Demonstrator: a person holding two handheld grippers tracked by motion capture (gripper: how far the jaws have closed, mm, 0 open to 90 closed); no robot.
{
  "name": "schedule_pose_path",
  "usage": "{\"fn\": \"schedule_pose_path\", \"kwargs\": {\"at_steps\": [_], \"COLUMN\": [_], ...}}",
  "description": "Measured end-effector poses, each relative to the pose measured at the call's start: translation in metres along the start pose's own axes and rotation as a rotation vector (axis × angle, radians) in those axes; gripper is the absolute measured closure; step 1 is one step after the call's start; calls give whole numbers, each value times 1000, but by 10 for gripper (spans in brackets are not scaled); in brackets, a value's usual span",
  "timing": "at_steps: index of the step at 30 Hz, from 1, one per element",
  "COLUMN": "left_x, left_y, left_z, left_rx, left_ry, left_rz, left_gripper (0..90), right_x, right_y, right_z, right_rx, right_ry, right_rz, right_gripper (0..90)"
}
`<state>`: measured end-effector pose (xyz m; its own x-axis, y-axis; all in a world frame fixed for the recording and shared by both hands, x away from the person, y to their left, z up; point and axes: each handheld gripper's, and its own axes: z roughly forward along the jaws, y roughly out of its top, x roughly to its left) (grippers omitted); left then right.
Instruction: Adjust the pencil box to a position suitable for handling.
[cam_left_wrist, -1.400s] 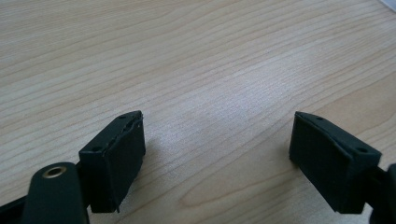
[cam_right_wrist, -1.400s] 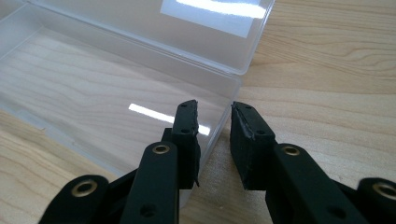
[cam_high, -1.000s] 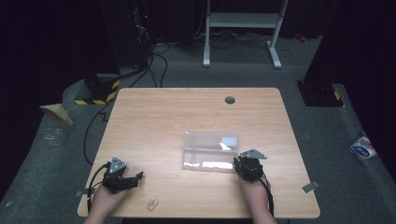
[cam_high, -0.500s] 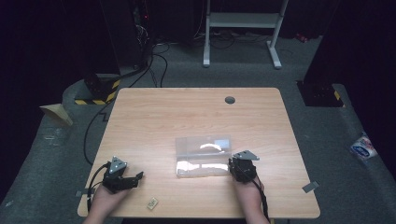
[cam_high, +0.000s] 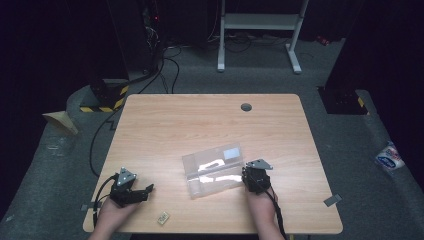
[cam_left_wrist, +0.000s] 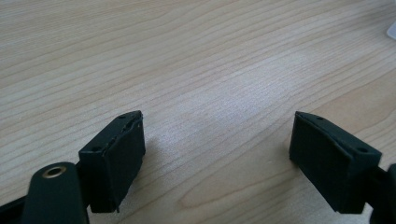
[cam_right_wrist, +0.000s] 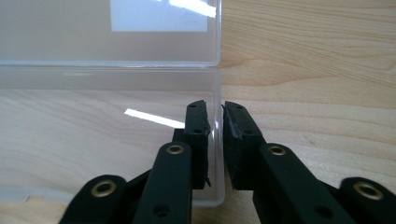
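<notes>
Box wall pinched by your right gripper

Your right gripper sits near the front edge of the worktop, toward the right corner. Its two black jaws squeeze the thin side wall of the clear plastic box, and they have just been closing on it. In the right gripper view one jaw is inside the box and the other is outside, with the wall caught between them.

The box lies open and flat on the wood, a bit right of the middle and closer to the front edge than to the back one. Its lid part has a white label and lies on the far side. The box looks empty.

Your left gripper rests by the front left corner, well apart from the box. Its jaws stand wide and hold nothing; bare wood shows between them in the left gripper view.

A small tan piece lies right at the front edge, near your left hand. A dark round hole sits near the back edge.
</notes>
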<state>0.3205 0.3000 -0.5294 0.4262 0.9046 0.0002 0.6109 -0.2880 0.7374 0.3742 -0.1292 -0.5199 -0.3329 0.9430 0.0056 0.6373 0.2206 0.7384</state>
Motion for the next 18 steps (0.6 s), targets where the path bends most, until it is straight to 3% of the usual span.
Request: {"fn": "schedule_pose_path", "kwargs": {"at_steps": [7, 12, 13, 14, 15, 16, 18], "left_x": [0, 0, 0, 0, 0, 0, 0], "left_y": [0, 0, 0, 0, 0, 0, 0], "left_z": [0, 0, 0, 0, 0, 0, 0], "left_rx": [0, 0, 0, 0, 0, 0, 0], "left_ry": [-1, -1, -1, 0, 0, 0, 0], "left_rz": [3, 3, 3, 3, 3, 3, 4], "left_gripper": [185, 185, 185, 185, 185, 185, 185], "right_x": [-8, -10, -10, -10, -10, -10, -8], "right_y": [-9, -14, -15, -15, -17, -17, -18], "right_z": [-19, -36, -37, -37, -35, -35, -27], "right_rx": [-40, -115, -101, -101, -64, -64, -10], "right_ry": [65, 175, 200, 200, 195, 195, 178], "right_rz": [12, -26, -45, -45, -55, -55, -102], "right_gripper": [695, 445, 331, 331, 188, 188, 156]}}
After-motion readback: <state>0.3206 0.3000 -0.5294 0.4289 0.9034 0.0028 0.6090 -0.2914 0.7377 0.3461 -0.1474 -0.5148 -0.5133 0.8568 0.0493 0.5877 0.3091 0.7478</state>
